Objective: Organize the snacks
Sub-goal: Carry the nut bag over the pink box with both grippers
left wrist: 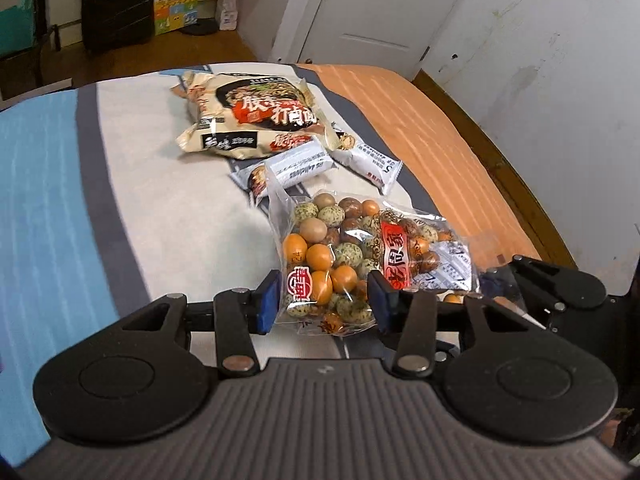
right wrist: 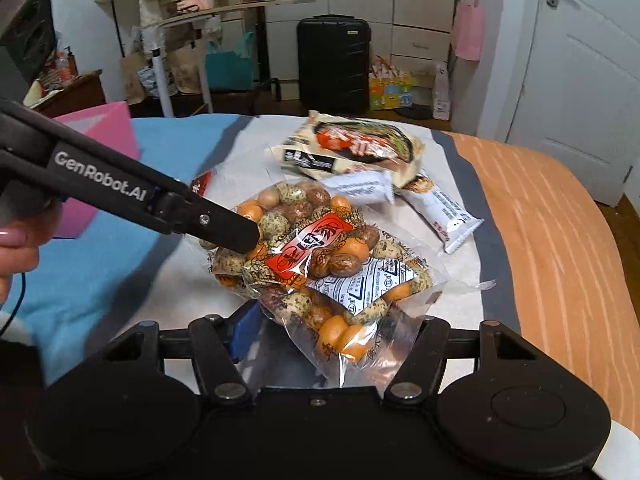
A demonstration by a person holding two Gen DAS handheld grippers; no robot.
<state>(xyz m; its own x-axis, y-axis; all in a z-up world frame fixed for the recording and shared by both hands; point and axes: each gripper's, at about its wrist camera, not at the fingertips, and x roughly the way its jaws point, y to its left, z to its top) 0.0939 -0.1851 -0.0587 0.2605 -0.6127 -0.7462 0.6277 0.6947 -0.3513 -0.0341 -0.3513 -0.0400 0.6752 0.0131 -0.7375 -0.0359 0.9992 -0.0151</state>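
A clear bag of coated nut balls (left wrist: 352, 256) with a red label is held between both grippers above the bed. My left gripper (left wrist: 326, 300) is shut on one end of the bag; its arm shows in the right wrist view (right wrist: 160, 200). My right gripper (right wrist: 332, 336) is shut on the other end of the bag (right wrist: 320, 276); its right finger is hidden behind the plastic. Beyond lie a beige noodle packet (left wrist: 252, 116) and two white snack bars (left wrist: 296, 168) (left wrist: 368, 156) on the bedspread; they also show in the right wrist view: packet (right wrist: 348, 148), bar (right wrist: 444, 212).
The bed (left wrist: 120, 184) has blue, grey, cream and orange bands. A pink box (right wrist: 104, 136) sits at the bed's left side. A black suitcase (right wrist: 332, 64), bags and boxes stand on the floor beyond. A white door (left wrist: 376, 12) and wall are at the right.
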